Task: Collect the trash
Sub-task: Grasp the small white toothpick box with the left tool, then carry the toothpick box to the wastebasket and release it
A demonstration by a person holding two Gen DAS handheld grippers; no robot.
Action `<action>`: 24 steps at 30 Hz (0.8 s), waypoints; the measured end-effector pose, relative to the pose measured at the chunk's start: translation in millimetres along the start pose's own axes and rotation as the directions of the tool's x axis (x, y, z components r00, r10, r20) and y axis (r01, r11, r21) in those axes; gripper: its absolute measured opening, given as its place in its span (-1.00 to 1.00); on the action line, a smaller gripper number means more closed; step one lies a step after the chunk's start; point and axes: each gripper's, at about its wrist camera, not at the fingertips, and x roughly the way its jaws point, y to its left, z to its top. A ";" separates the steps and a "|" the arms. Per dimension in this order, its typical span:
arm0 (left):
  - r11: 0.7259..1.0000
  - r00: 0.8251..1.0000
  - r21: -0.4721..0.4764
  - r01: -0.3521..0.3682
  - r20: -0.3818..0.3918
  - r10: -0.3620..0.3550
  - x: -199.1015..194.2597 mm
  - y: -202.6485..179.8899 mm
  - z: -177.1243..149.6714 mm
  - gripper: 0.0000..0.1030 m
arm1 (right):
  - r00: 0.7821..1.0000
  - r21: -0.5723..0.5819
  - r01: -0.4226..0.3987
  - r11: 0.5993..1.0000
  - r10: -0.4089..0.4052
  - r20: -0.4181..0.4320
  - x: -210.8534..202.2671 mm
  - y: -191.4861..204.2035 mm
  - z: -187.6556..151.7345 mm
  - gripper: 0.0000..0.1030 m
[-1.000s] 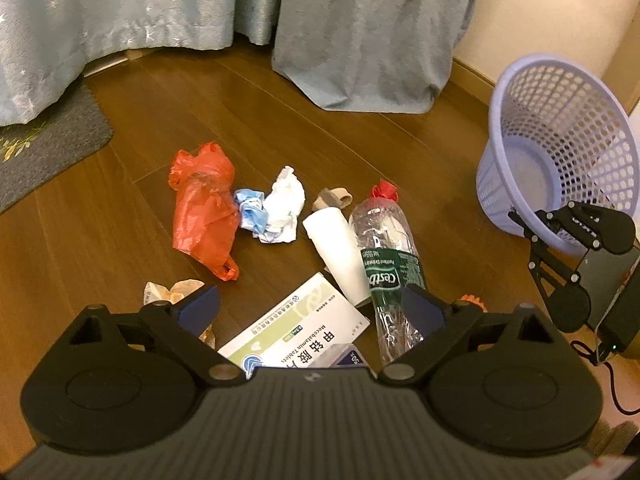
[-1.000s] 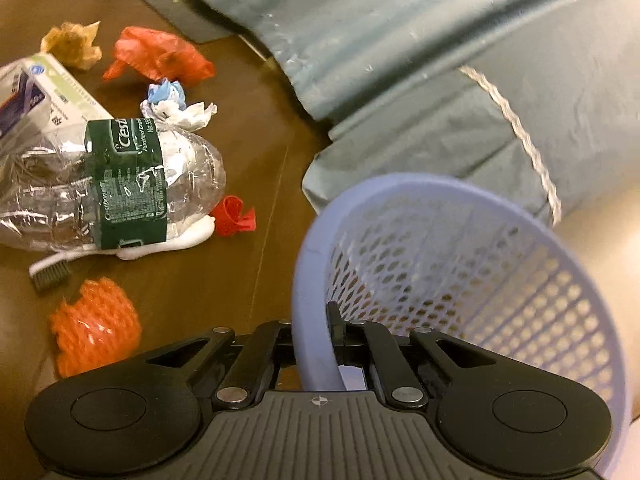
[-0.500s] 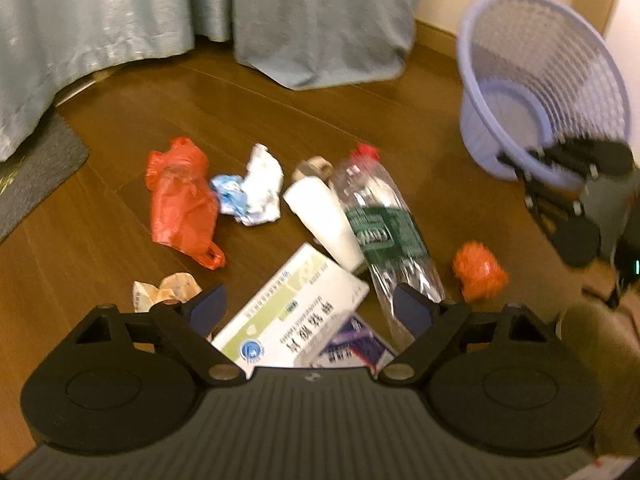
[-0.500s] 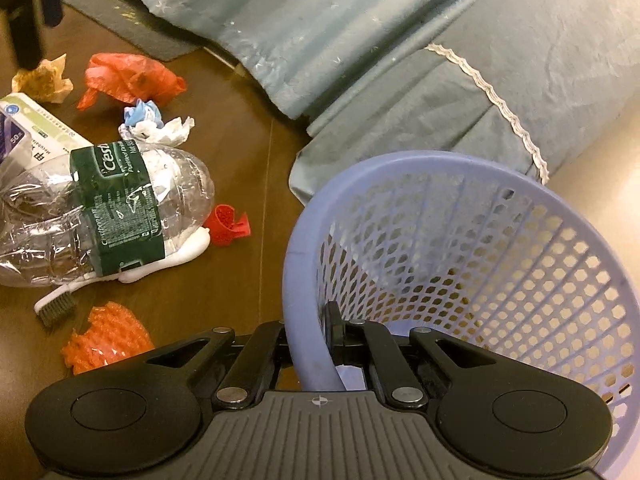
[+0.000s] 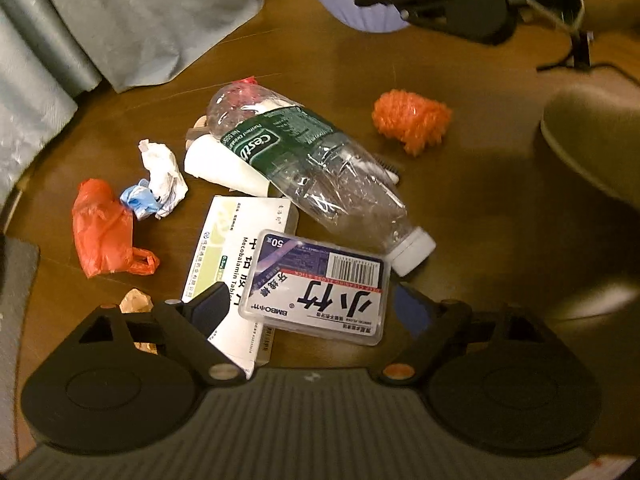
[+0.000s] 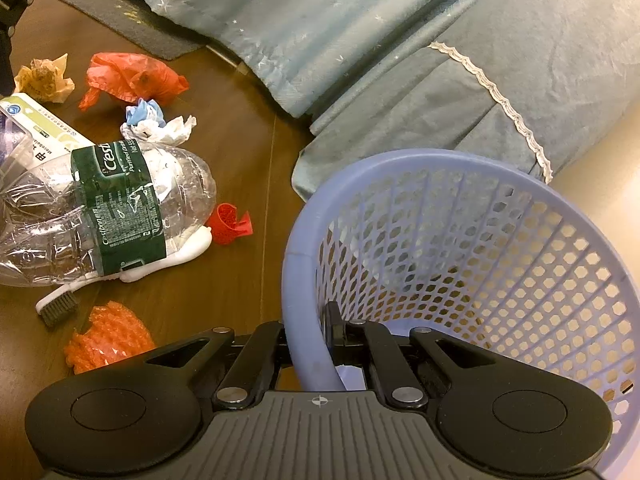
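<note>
Trash litters brown wood floor (image 5: 480, 208) beside curtains (image 6: 320, 20).

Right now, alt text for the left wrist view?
The open left gripper hovers over a clear plastic box lying on a white carton. Beyond lie a crushed bottle, red bag, orange netting and crumpled paper on wood floor.

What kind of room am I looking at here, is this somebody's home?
Most likely a room in a home, perhaps a bedroom. It has a dark wood floor, long blue-grey curtains pooling on it, a grey mat and a small lavender plastic wastebasket beside scattered household trash.
</note>
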 end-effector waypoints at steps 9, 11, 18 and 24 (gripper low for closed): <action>0.995 1.000 0.100 -0.024 -0.003 0.024 12.9 -6.1 -0.3 0.68 | 1.000 -0.006 0.000 1.000 0.000 -0.005 1.4 -1.7 0.3 -1.00; 0.994 1.000 0.111 -0.018 -0.013 0.019 15.3 -7.6 0.0 0.64 | 1.000 -0.006 -0.003 1.000 0.003 -0.007 1.8 -2.3 0.6 -1.00; 0.992 0.999 0.126 -0.026 -0.019 0.029 17.7 -9.6 -0.3 0.61 | 1.000 -0.008 -0.005 1.000 0.005 -0.009 1.3 -1.8 0.2 -1.00; 0.996 0.999 0.078 -0.043 -0.001 0.044 9.3 3.3 2.2 0.60 | 1.000 -0.018 -0.006 1.000 0.006 -0.011 2.1 -1.7 -0.6 -1.00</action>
